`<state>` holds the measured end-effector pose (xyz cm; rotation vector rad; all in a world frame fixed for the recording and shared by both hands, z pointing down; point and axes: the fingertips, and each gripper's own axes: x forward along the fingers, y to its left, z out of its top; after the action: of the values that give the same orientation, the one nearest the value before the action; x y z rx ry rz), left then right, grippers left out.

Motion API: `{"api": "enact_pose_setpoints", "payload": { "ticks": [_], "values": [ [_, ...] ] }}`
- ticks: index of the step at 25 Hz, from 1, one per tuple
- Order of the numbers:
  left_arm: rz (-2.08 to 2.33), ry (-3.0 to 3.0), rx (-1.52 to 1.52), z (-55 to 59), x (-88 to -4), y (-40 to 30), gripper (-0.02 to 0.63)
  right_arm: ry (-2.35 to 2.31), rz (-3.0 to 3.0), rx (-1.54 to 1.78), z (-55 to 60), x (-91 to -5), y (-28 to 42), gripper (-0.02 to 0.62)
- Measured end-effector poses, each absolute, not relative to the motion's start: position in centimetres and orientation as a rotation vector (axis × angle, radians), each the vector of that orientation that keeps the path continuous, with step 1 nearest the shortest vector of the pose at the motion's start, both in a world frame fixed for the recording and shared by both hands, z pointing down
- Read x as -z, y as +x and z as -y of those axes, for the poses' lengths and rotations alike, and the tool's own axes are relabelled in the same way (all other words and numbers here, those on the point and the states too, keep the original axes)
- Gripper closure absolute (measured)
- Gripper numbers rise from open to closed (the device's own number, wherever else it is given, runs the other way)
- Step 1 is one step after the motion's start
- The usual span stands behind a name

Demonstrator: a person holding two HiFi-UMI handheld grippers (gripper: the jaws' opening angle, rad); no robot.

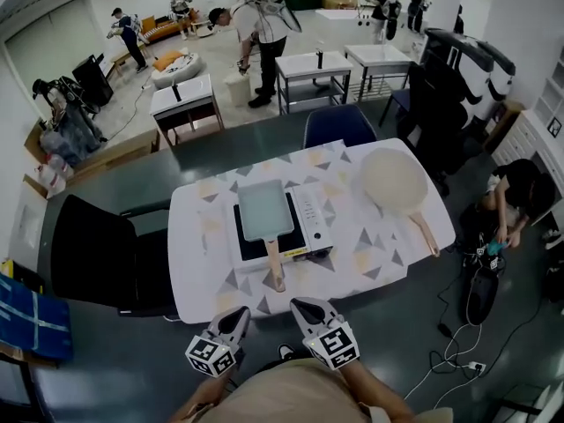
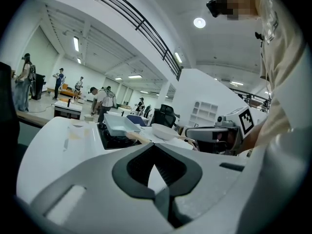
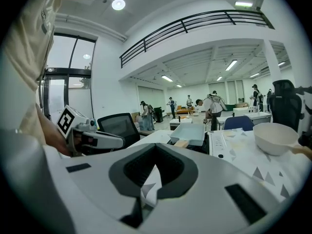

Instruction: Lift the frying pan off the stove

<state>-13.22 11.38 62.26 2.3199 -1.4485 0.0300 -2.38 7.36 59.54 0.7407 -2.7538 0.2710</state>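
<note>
A pale rectangular frying pan (image 1: pixel 261 210) with a wooden handle (image 1: pixel 275 270) sits on the portable stove (image 1: pixel 308 227) in the middle of the patterned table (image 1: pixel 207 263). Its handle points toward me. In the left gripper view the pan (image 2: pixel 119 123) lies ahead to the left, and in the right gripper view the pan (image 3: pixel 190 133) lies straight ahead. My left gripper (image 1: pixel 238 315) (image 2: pixel 163 189) and right gripper (image 1: pixel 302 307) (image 3: pixel 146 191) hover side by side at the table's near edge, short of the handle. Both are shut with nothing in them.
A round white pan (image 1: pixel 392 181) with a wooden handle rests on the table's right side. A black chair (image 1: pixel 97 254) stands left of the table and a blue chair (image 1: pixel 339 126) beyond it. A person (image 1: pixel 515 192) crouches at the right among floor cables (image 1: pixel 449 342).
</note>
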Motion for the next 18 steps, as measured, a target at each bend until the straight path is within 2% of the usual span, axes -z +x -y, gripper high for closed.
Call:
{"api": "enact_pose_setpoints", "payload": {
  "ticks": [10,18],
  "values": [
    [1.420,2.268,0.075,-8.4,-62.1,-13.2,0.609,0.765,2.747,-0.278,-5.8,-60.4,-1.9,0.592],
    [1.477,2.239,-0.015,-5.0,-62.7,-13.4,0.609,0.694,2.784,-0.355,-1.5,-61.0,-2.4,0.592]
  ]
}}
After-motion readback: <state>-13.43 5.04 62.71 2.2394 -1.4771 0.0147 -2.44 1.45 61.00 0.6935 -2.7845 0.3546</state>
